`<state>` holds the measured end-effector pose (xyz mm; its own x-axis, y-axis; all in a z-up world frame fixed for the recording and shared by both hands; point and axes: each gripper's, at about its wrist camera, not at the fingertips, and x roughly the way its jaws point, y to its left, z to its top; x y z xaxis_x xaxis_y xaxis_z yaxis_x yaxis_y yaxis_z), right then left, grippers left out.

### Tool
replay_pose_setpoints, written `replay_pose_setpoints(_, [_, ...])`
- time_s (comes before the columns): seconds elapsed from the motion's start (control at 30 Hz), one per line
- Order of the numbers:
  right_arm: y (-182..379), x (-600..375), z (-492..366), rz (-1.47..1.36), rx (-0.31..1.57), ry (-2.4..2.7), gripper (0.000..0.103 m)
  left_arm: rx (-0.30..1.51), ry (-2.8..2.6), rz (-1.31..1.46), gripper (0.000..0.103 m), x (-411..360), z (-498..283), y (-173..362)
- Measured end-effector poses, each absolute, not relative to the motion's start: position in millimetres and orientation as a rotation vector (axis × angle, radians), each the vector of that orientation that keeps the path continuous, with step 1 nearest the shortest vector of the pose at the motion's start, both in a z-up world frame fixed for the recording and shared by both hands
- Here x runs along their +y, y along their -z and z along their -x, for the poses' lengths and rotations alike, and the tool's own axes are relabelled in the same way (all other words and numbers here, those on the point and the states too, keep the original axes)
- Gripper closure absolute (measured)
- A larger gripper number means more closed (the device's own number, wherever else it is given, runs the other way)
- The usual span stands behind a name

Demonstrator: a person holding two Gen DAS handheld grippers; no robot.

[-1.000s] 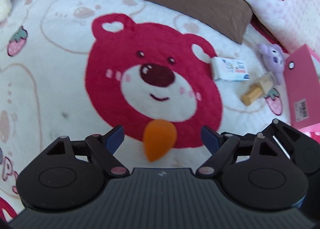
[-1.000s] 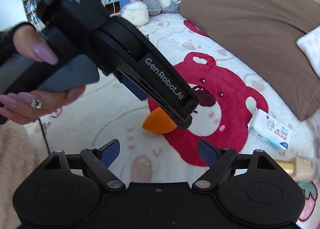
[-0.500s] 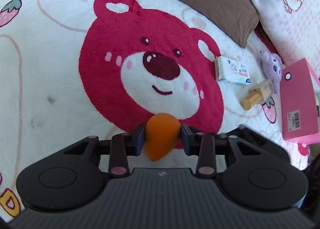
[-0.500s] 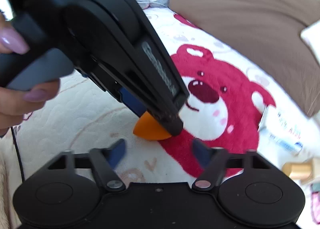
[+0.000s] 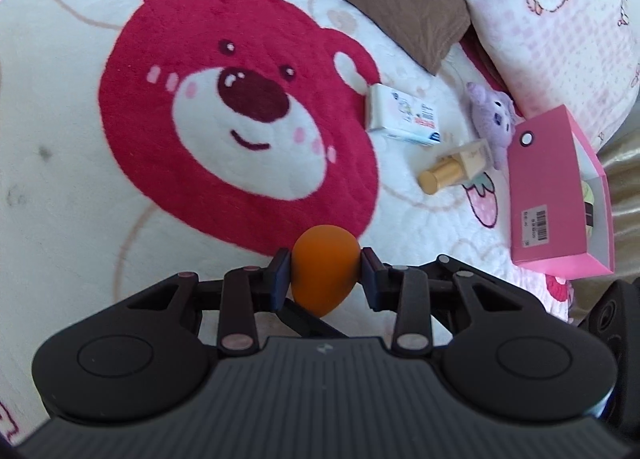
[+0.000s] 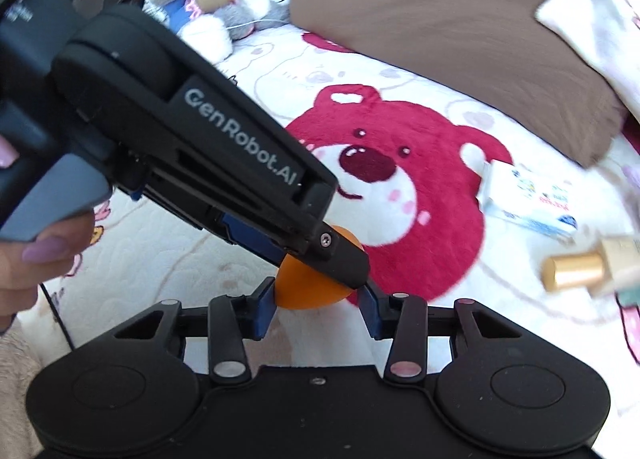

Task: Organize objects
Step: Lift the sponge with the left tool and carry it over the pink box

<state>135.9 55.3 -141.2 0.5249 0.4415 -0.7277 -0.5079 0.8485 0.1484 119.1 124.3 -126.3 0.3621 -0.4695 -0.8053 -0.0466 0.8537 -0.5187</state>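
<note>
An orange egg-shaped sponge (image 5: 323, 269) sits between the pads of my left gripper (image 5: 325, 273), which is shut on it just above the white bear-print blanket (image 5: 80, 187). In the right wrist view the left gripper's body (image 6: 224, 163) crosses the frame and the sponge (image 6: 304, 291) shows under its tip. My right gripper (image 6: 318, 309) has narrowed, with the sponge seen between its blue fingers (image 6: 264, 309); whether they touch it is unclear. A pink open box (image 5: 556, 195) lies at the right.
A white packet (image 5: 402, 121), a gold-capped bottle (image 5: 456, 169) and a small purple plush (image 5: 494, 115) lie right of the red bear face (image 5: 224, 131). A brown pillow (image 6: 460, 31) and stuffed toys (image 6: 248, 7) are at the back. A patterned pillow (image 5: 552, 15) lies back right.
My left gripper closed on the orange sponge and lifted it slightly. My right gripper's fingers narrowed and moved up to the sponge from the other side.
</note>
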Motion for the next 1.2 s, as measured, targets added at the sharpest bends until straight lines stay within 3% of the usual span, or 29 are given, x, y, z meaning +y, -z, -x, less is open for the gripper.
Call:
replay_pose_setpoints(0.7, [69, -25, -81, 0.08, 0.747, -0.437, 0.056, 0.974, 0.506, 0.367, 0.068, 36, -70, 55])
replay_pose_setpoints(0.97, [53, -42, -58, 0.1, 0.716, -0.406, 0.056, 0.963, 0.541, 0.377, 0.068, 14, -69, 32])
replay_pose_setpoints(1.2, [23, -78, -61, 0.091, 0.712, -0.354, 0.056, 0.995, 0.609, 0.216, 0.068, -41, -89, -11])
